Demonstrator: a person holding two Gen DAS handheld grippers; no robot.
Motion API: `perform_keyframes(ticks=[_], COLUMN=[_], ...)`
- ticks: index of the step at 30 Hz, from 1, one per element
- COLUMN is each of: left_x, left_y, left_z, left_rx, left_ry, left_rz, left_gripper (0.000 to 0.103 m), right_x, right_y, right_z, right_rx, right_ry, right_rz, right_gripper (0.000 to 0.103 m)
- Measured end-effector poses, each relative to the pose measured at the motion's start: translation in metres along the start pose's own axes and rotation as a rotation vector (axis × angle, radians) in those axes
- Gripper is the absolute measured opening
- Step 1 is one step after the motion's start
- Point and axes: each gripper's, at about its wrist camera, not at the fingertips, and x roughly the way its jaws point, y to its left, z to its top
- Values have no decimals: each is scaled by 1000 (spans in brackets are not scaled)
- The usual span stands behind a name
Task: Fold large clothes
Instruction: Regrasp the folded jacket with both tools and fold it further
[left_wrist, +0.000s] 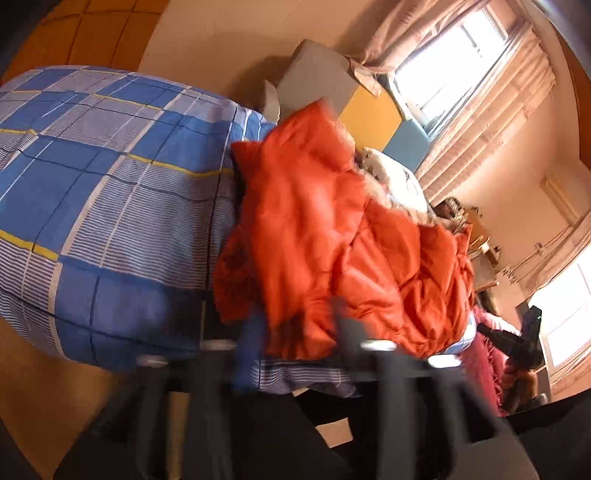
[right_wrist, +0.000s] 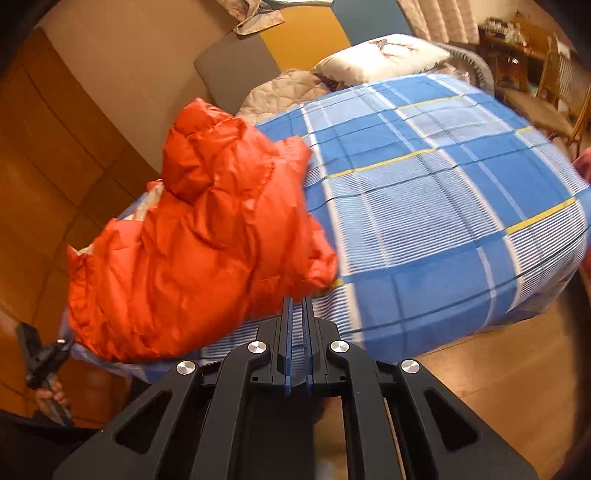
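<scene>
Over to the right gripper (right_wrist: 297, 301) first: jaws squeezed together, blue pads face to face, nothing pinched between them. Hanging just off the near edge of the bed (right_wrist: 443, 206), above the blue checked sheet.

And there, the jacket (right_wrist: 199, 240): orange, puffy, dumped in a crumpled heap on the bed's near left corner, spilling a little over the left side, hood bulging up at the far end. Not held by the right gripper, just left of its tips.

Down in the near left corner, the left gripper (right_wrist: 40, 354), gripped by a hand (right_wrist: 51, 395), right at the jacket's lower hem.

Switching to the left wrist view, badly blurred. Left gripper (left_wrist: 299, 317) with fingers standing apart, jacket (left_wrist: 325, 229) piled just beyond them; contact with the cloth impossible to judge through the smear. Checked sheet stretching away to the left (left_wrist: 92, 184). Far right, the right gripper (left_wrist: 528, 332) in the other hand (left_wrist: 517, 373).

At the far end of the bed, a white pillow (right_wrist: 384, 55) and a beige quilt (right_wrist: 277, 92). Wooden floor (right_wrist: 480, 387) on the near right.
</scene>
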Motion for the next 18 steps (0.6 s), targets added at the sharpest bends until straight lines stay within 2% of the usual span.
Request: perform_keyframes(ticks=[1, 2, 3, 4, 6, 9, 10, 14, 17, 18], left_x=[-5, -7, -7, -7, -4, 7, 11, 27, 40, 45], left_y=[-1, -1, -2, -4, -9, -14, -15, -21, -22, -24], left_z=[3, 5, 11, 15, 24, 38, 44, 63, 75, 78], left_rx=[13, 22, 32, 48, 80, 128, 140, 175, 188, 192], left_ry=[-40, -51, -51, -64, -64, -70, -68, -52, -32, -25], left_rz=[38, 47, 44, 62, 76, 112, 116, 116, 97, 94], left_gripper=[68, 68, 68, 70, 70, 74, 74, 74, 72, 68], right_x=[0, 4, 7, 9, 20, 35, 43, 67, 87, 92], right_y=[3, 7, 12, 16, 27, 42, 48, 69, 83, 88], right_z=[4, 12, 19, 24, 43, 67, 78, 109, 122, 124], right_rx=[-8, -23, -42, -56, -103, -177, -210, -335, -426, -451], right_ry=[-14, -20, -25, -34, -64, -52, -46, -1, 58, 66], right_rz=[-8, -5, -4, -13, -16, -23, -24, -3, 6, -13], right_gripper=[6, 6, 14, 37, 69, 71, 77, 83, 85, 85])
